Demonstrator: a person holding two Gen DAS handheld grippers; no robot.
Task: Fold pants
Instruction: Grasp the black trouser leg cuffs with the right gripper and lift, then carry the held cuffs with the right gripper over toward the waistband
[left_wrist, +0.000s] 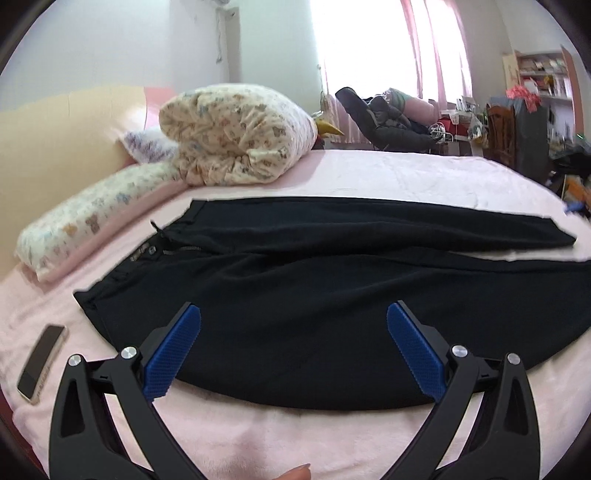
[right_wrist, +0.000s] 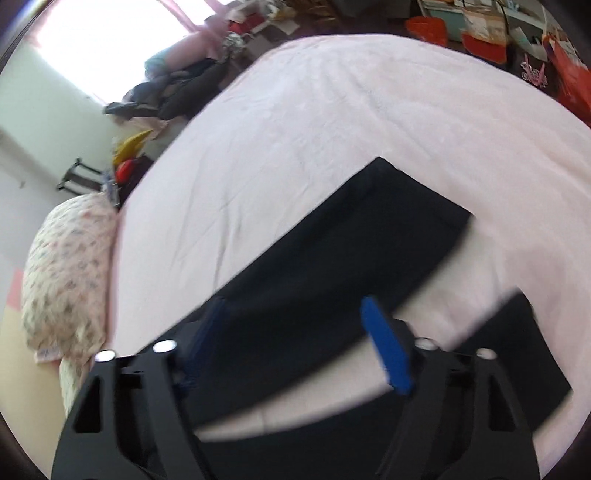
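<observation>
Left wrist view: black fabric pants (left_wrist: 314, 302) lie unfolded; left gripper (left_wrist: 293, 350) and right gripper (right_wrist: 295, 347) gape, empty; next, probably pinch the near edge

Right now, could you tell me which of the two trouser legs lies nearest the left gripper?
The front leg, whose near edge lies between the left gripper fingers; the other leg lies beyond it, toward the rolled quilt.

One pair of black pants (left_wrist: 332, 295) lies on the bed (left_wrist: 406, 177), with one phone (left_wrist: 42, 362), one rolled quilt (left_wrist: 236, 136), two pillows (left_wrist: 92, 221).
</observation>
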